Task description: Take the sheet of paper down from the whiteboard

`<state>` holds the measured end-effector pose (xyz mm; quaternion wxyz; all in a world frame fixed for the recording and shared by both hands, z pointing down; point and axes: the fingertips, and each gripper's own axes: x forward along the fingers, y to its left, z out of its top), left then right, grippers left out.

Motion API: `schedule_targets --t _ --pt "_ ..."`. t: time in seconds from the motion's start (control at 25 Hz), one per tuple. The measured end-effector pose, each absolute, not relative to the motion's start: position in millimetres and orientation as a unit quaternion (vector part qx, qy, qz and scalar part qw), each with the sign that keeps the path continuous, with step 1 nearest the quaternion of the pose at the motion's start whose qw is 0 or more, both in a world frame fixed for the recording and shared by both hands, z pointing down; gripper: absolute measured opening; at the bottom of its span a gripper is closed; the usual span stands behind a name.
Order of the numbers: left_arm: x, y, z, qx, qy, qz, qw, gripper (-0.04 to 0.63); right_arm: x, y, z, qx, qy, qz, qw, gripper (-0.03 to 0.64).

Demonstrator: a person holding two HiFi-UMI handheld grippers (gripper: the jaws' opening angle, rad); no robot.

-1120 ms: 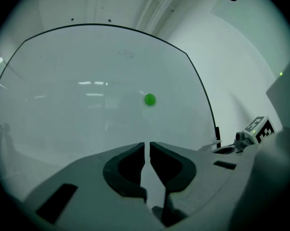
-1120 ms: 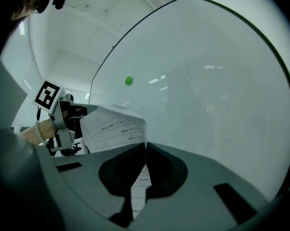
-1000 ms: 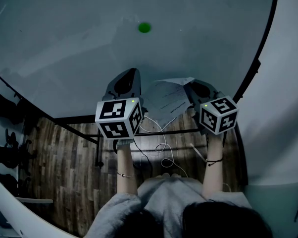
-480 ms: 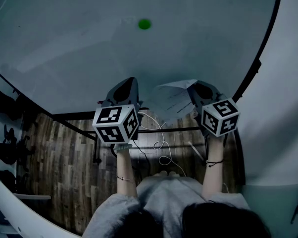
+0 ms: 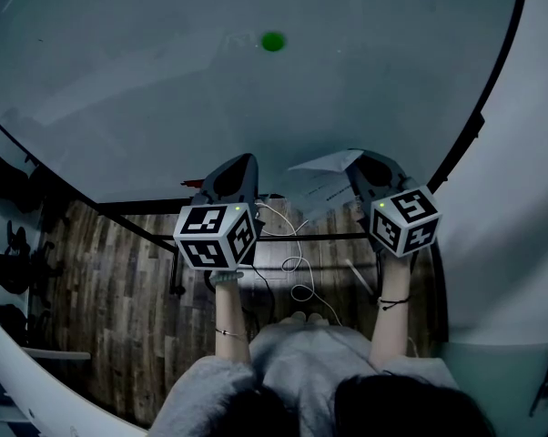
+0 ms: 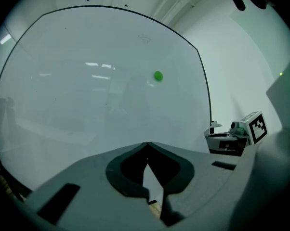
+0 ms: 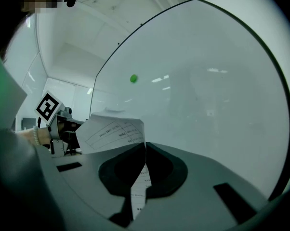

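Right gripper (image 7: pixel 145 146): clamping paper (image 7: pixel 111 131)
Left gripper (image 6: pixel 146 146): sitting closed, empty
Print: showing table lines, unreadable
Magnet (image 5: pixel 273 41): sticking on whiteboard (image 5: pixel 147 89)

Dark wood-plank floor (image 5: pixel 119 280) below, plain white wall (image 5: pixel 520 198) at right — dim, cool light

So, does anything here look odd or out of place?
The sheet of paper is bent: pinched at one edge in the right gripper, it buckles and folds over rather than lying flat on the whiteboard. A green dot, perhaps a magnet, sits alone on the board, holding nothing.
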<state>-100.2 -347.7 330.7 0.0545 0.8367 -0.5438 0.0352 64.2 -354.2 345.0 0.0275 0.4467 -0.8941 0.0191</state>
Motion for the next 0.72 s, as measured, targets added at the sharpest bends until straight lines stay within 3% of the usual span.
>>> schedule_targets --t 0.72 --pt "-98.1 -342.8 338.5 0.843 -0.535 0.044 0.042 0.006 65.3 -349.0 332.4 0.45 -0.893 0.006 0.005 0.0"
